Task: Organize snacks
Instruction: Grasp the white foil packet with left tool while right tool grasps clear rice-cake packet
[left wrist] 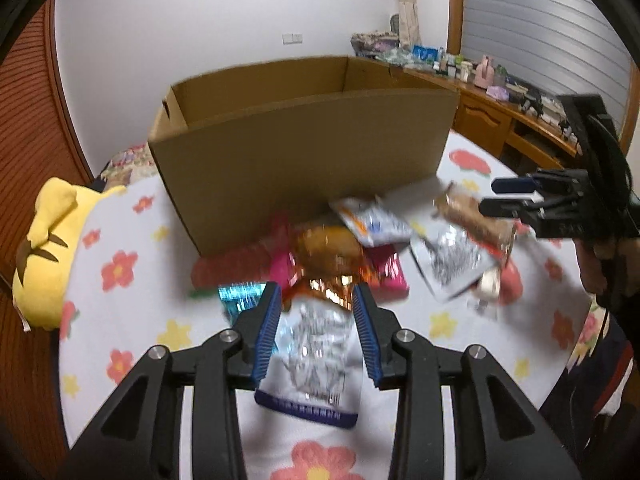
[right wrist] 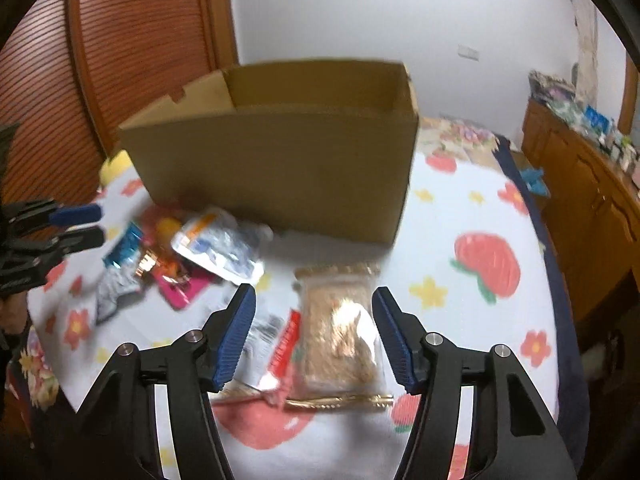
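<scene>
Both grippers [left wrist: 314,294] [right wrist: 314,300] unclenched over blurred snack packs [left wrist: 308,352]; box [left wrist: 304,152] interior hidden.

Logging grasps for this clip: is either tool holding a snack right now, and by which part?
Nothing is held. The left tool straddles a silver foil packet; the right tool straddles a clear brown-snack bag. Both lie on the bed.

The print on the snack packets [left wrist: 308,352] is too blurred to read.
</scene>
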A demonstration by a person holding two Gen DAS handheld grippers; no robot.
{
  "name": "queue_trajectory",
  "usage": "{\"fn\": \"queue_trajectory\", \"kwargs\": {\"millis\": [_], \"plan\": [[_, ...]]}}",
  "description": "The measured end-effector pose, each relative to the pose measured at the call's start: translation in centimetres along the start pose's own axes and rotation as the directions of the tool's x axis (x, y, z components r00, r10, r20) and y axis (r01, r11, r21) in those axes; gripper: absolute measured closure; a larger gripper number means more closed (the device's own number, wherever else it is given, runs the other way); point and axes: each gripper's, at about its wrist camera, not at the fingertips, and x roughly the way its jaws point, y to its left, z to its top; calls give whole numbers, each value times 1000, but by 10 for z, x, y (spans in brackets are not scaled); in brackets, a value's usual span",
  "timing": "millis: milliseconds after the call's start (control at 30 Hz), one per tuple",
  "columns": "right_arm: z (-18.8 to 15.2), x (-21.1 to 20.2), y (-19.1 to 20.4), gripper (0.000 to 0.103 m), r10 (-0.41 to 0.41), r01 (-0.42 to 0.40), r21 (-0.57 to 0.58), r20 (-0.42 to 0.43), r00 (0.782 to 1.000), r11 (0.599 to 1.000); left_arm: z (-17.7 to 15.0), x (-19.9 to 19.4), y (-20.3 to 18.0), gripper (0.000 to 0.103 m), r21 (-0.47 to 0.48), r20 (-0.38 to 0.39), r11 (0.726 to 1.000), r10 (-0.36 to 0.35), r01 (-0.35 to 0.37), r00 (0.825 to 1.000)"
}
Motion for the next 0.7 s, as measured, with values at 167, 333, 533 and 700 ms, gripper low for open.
{"fn": "queue_trajectory", "kwargs": {"millis": [167,333,533,700], "plan": [[-6,16,-10,41,-23,24,15,-37,999,1000,-14,9,1,66,4,-37,1000,1,0,999],[-12,26,-9,46,-41,41,-2,-71,997,999,-19,17,3,65,10,-71,1000,3,-2,998],[-21,32,-8,47,-68,67,-28,-66,995,997,-21,24,1,58,28,-90,1000,1,2,996],[-21,32,-8,47,-70,69,-27,-65,995,997,-22,27,4,51,16,-107,1000,-12,14,994]]}}
